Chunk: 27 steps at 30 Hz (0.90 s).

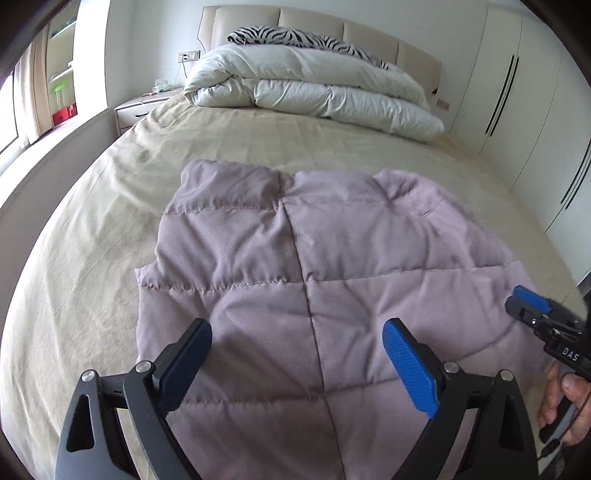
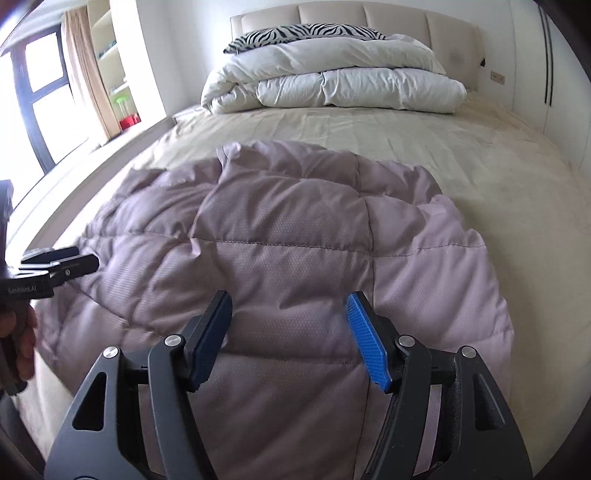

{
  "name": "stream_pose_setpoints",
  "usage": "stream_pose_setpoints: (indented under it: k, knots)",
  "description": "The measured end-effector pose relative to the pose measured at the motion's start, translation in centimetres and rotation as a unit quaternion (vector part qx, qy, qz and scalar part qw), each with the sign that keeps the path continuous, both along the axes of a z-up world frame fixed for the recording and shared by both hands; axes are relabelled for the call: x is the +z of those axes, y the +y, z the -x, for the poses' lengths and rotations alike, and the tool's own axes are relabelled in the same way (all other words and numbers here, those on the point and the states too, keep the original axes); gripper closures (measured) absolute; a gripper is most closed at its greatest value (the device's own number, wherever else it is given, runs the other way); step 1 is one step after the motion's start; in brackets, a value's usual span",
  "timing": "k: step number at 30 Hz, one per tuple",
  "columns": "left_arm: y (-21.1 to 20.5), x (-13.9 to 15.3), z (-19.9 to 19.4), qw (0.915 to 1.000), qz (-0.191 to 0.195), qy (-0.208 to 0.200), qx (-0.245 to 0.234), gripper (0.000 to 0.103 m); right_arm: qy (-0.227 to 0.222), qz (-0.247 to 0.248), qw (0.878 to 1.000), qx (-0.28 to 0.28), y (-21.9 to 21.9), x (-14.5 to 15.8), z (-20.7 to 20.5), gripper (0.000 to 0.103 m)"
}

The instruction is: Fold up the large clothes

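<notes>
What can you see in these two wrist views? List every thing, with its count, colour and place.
padded garment: one, mauve, quilted, spread on the near half of the bed
bed sheet: one, beige, covering the bed
duvet: one, white, folded at the headboard
pillow: one, zebra-striped, behind the duvet
headboard: one, cream, padded
nightstand: one, pale, left of the bed
wardrobe: white doors, right
left gripper: fingers open above the garment
right gripper: fingers open above the garment
</notes>
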<state>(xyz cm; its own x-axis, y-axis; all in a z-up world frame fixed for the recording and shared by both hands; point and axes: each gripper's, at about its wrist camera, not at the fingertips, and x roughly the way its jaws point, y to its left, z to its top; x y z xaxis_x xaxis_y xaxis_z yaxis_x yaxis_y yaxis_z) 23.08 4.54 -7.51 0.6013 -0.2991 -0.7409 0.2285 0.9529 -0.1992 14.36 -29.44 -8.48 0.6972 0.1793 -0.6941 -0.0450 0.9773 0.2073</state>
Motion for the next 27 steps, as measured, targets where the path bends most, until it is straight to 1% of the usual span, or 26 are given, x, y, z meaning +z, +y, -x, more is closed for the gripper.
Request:
stream_pose_setpoints:
  k: [1, 2, 3, 4, 6, 8, 10, 11, 13, 15, 16, 17, 19, 20, 23, 24, 27]
  knots:
    - [1.0, 0.8, 0.8, 0.9998, 0.019, -0.008, 0.001, 0.005, -0.017, -0.033, 0.999, 0.005, -1.0, 1.0, 0.8, 0.034]
    - [2.1, 1.4, 1.4, 0.9993, 0.034, -0.013, 0.003, 0.0, -0.033, -0.058, 0.998, 0.002, -2.3, 1.9, 1.8, 0.023]
    - [3.3, 1.9, 1.9, 0.9986, 0.05, -0.017, 0.006, 0.0, -0.045, -0.077, 0.996, -0.009, -3.8, 2.7, 2.5, 0.014]
    - [4.7, 2.2, 2.3, 0.9974, 0.069, -0.019, 0.009, 0.0, -0.056, -0.097, 0.993, -0.023, -5.5, 3.4, 3.2, 0.012]
    - [7.4, 2.1, 2.3, 0.9935, 0.112, -0.006, 0.019, 0.0, -0.066, -0.138, 0.987, -0.051, -9.6, 4.2, 3.8, 0.009]
    - [10.1, 0.9, 1.6, 0.9869, 0.156, 0.02, 0.035, 0.0, -0.042, -0.181, 0.979, -0.082, -14.0, 3.5, 3.7, 0.008]
    - [12.2, -0.7, 0.7, 0.9802, 0.18, 0.056, 0.061, 0.0, 0.011, -0.236, 0.966, -0.104, -17.7, 1.4, 3.1, 0.008]
    - [13.2, -1.5, 0.5, 0.9751, 0.199, 0.07, 0.068, 0.0, 0.032, -0.268, 0.956, -0.112, -19.3, 0.1, 2.9, 0.008]
    - [14.8, -3.3, 0.2, 0.9601, 0.254, 0.096, 0.069, 0.0, 0.056, -0.318, 0.938, -0.129, -21.7, -2.2, 3.2, 0.008]
    - [15.7, -5.1, -0.3, 0.9448, 0.29, 0.132, 0.077, 0.0, 0.066, -0.355, 0.925, -0.122, -22.7, -4.1, 3.1, 0.008]
    - [15.8, -6.0, -0.5, 0.9377, 0.306, 0.148, 0.071, 0.0, 0.072, -0.366, 0.92, -0.117, -22.9, -4.9, 2.9, 0.008]
    - [15.7, -6.6, -0.7, 0.9333, 0.315, 0.16, 0.066, 0.0, 0.078, -0.376, 0.917, -0.111, -23.0, -5.7, 2.7, 0.008]
    - [15.5, -7.5, -1.2, 0.9283, 0.324, 0.174, 0.057, 0.0, 0.094, -0.391, 0.911, -0.097, -22.4, -7.2, 2.0, 0.008]
    - [15.3, -7.9, -1.5, 0.9248, 0.332, 0.177, 0.052, 0.0, 0.104, -0.393, 0.909, -0.09, -22.0, -7.8, 1.5, 0.008]
    - [15.4, -8.8, -2.7, 0.9118, 0.361, 0.189, 0.049, 0.0, 0.124, -0.387, 0.911, -0.064, -20.5, -8.9, 0.0, 0.008]
    - [15.4, -9.0, -3.2, 0.9084, 0.367, 0.194, 0.05, 0.0, 0.125, -0.387, 0.912, -0.058, -20.1, -9.0, -0.3, 0.008]
    - [15.4, -9.2, -4.6, 0.9002, 0.381, 0.207, 0.043, 0.0, 0.128, -0.399, 0.907, -0.04, -19.6, -9.2, -1.2, 0.008]
